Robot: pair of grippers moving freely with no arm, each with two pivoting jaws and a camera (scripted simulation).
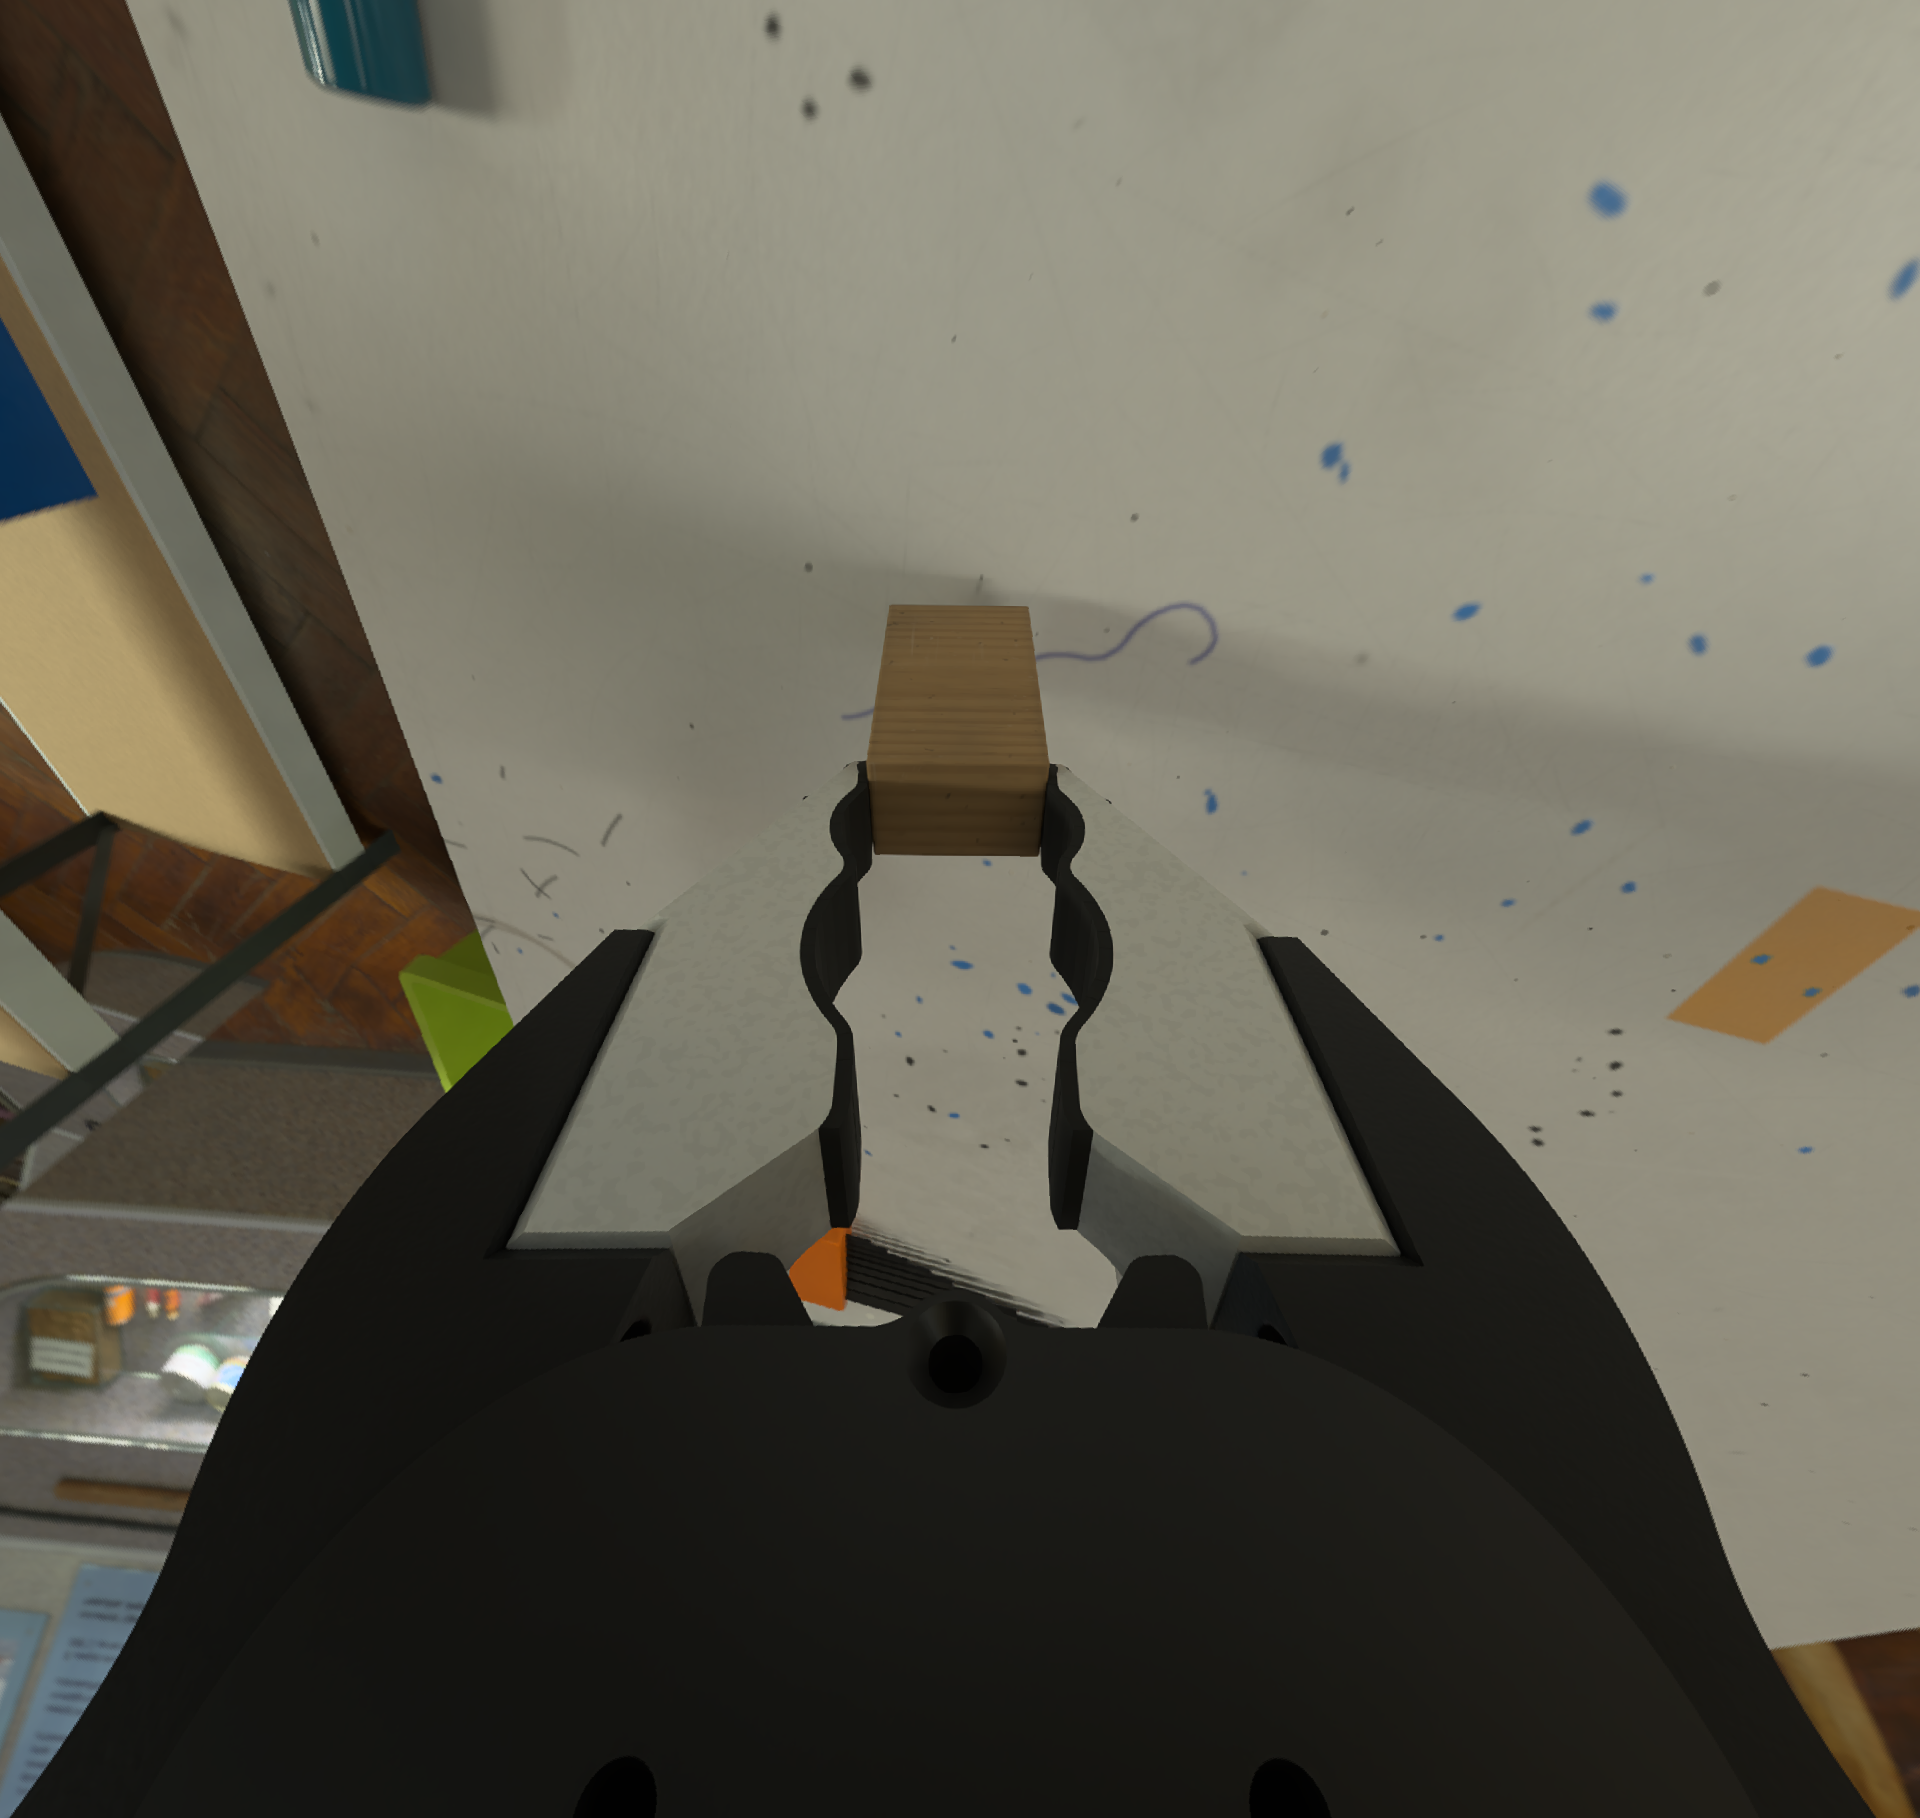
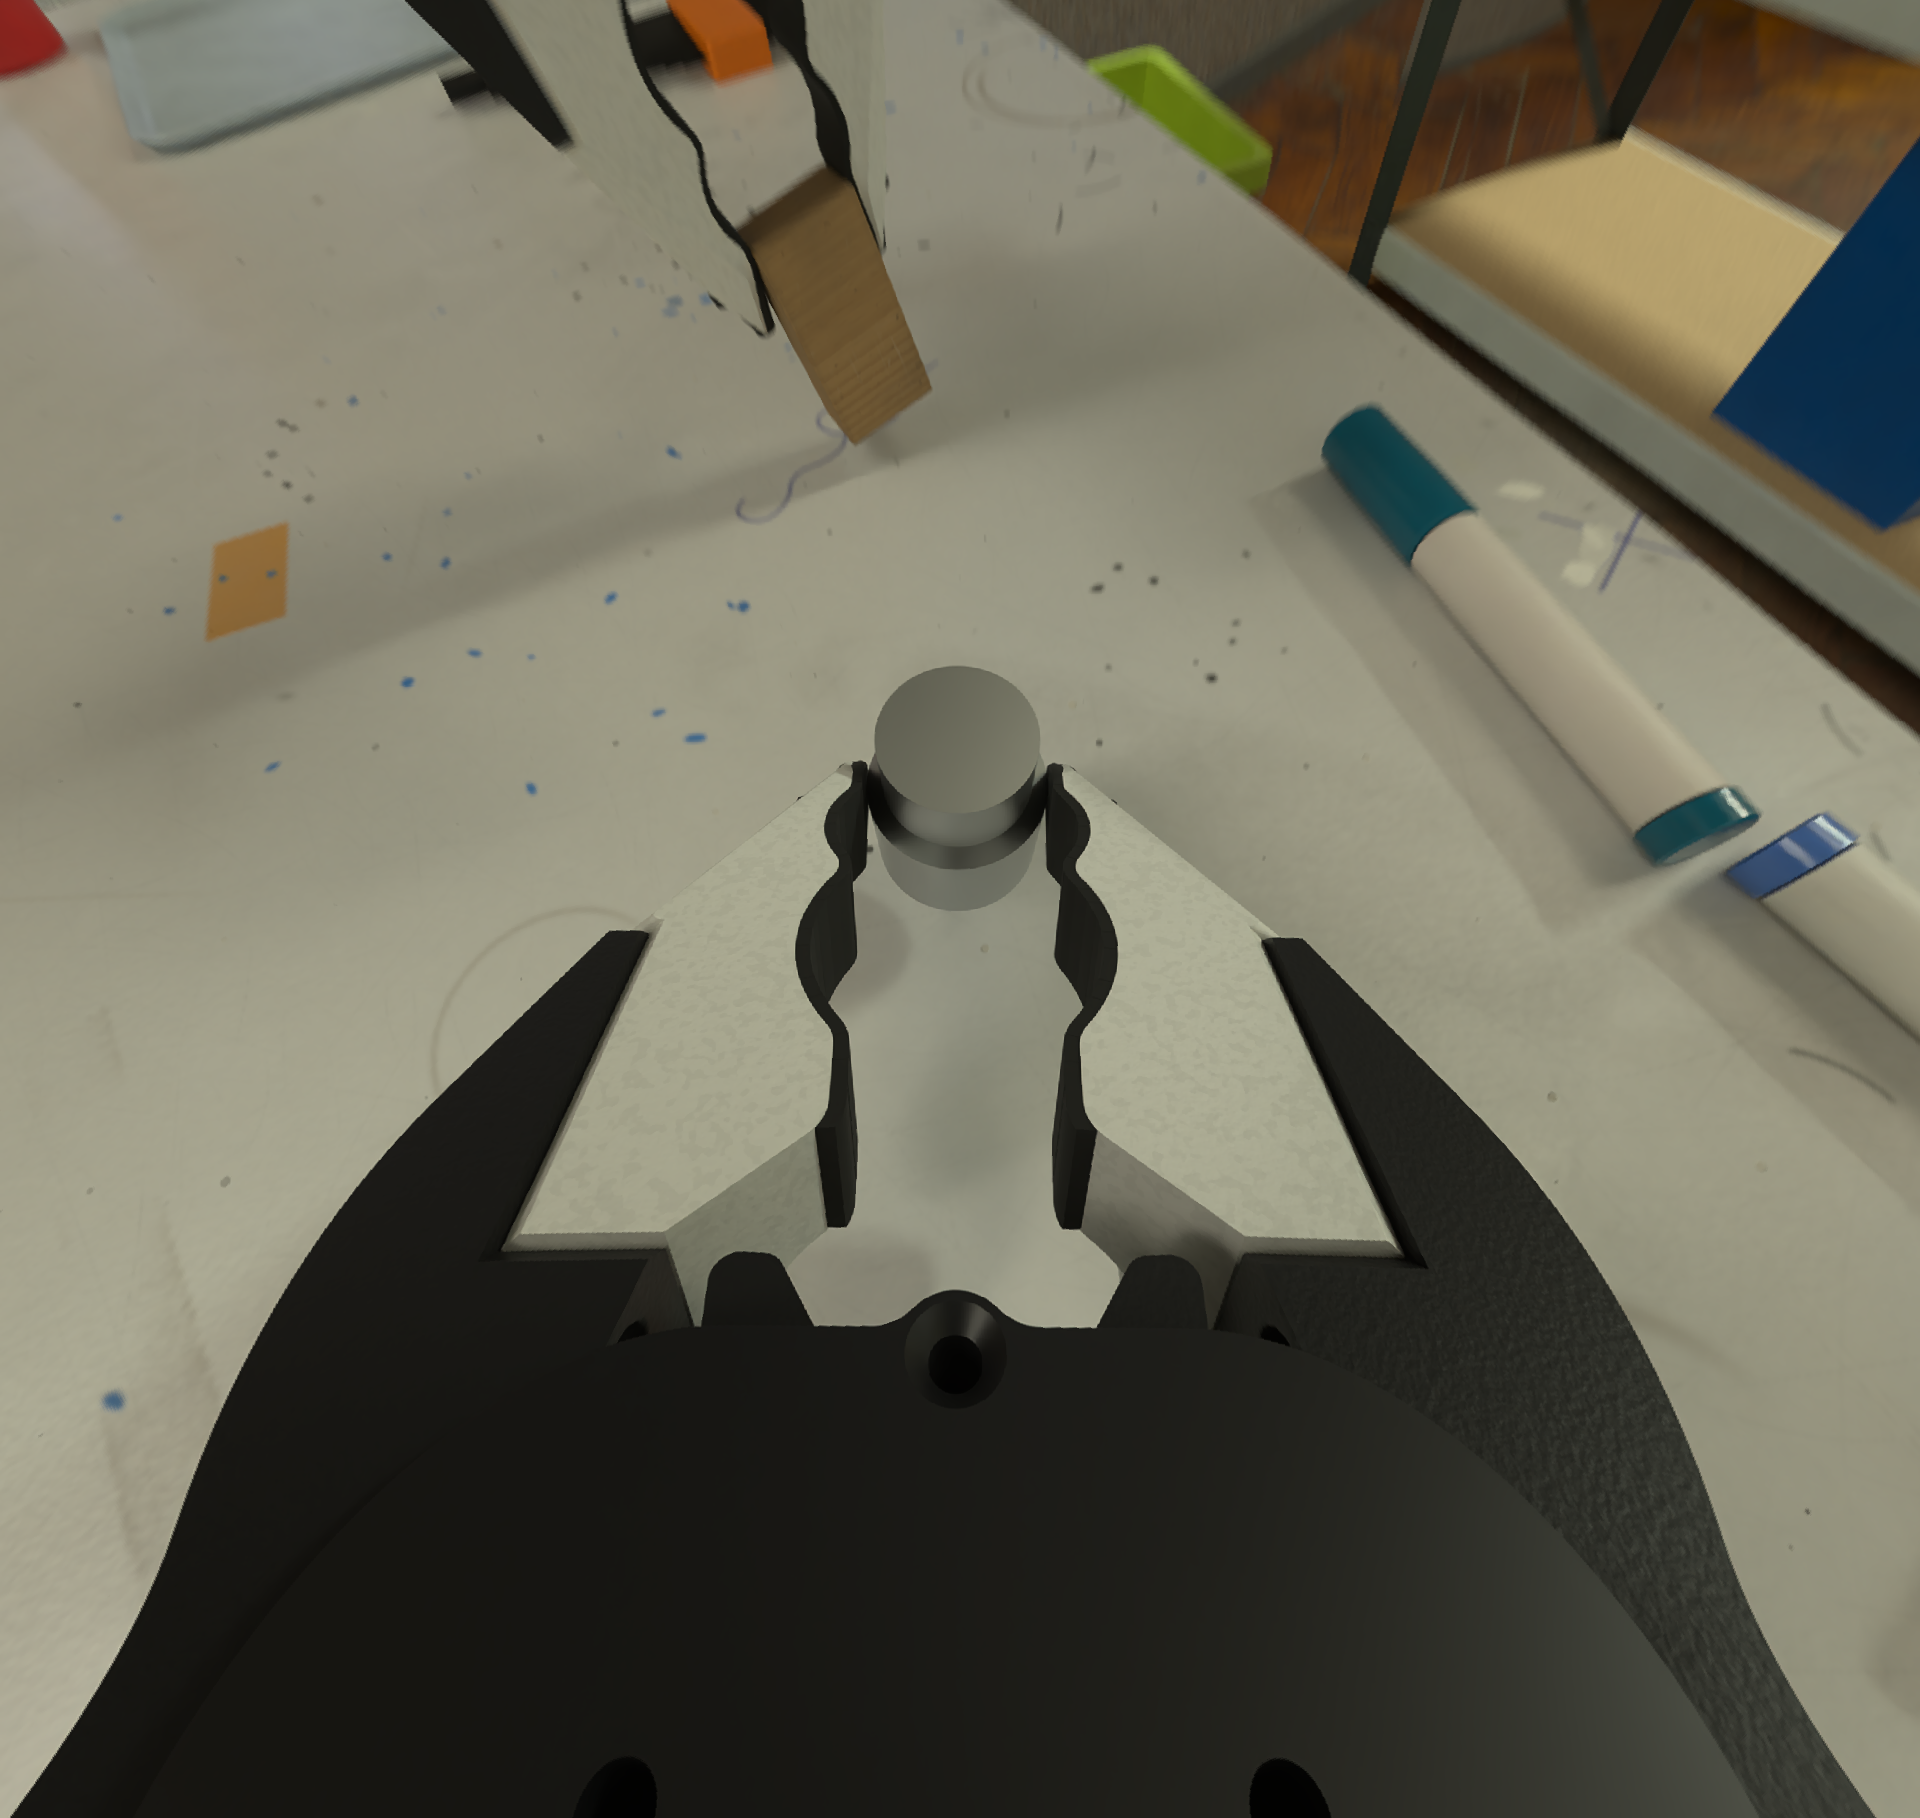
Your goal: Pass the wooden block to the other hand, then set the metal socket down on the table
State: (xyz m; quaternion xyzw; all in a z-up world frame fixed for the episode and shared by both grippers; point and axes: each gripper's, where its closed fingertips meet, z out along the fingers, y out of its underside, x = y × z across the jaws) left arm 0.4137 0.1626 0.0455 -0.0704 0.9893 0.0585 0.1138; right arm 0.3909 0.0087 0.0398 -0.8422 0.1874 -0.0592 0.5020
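The left tongs [image 1: 956, 807] clamp the wooden block [image 1: 956, 729] at their tips, above the counter [image 1: 1351, 366]. The right tongs [image 2: 956, 812] pinch the metal socket [image 2: 956, 781]. Both are full, so the handover looks blocked; the socket likely must go down first.

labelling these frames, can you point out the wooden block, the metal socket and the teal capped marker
wooden block [image 1: 956, 698]: left wrist view, on its top face.
metal socket [image 2: 956, 745]: right wrist view, on its flat round end.
teal capped marker [image 2: 1558, 636]: right wrist view, on its white barrel.
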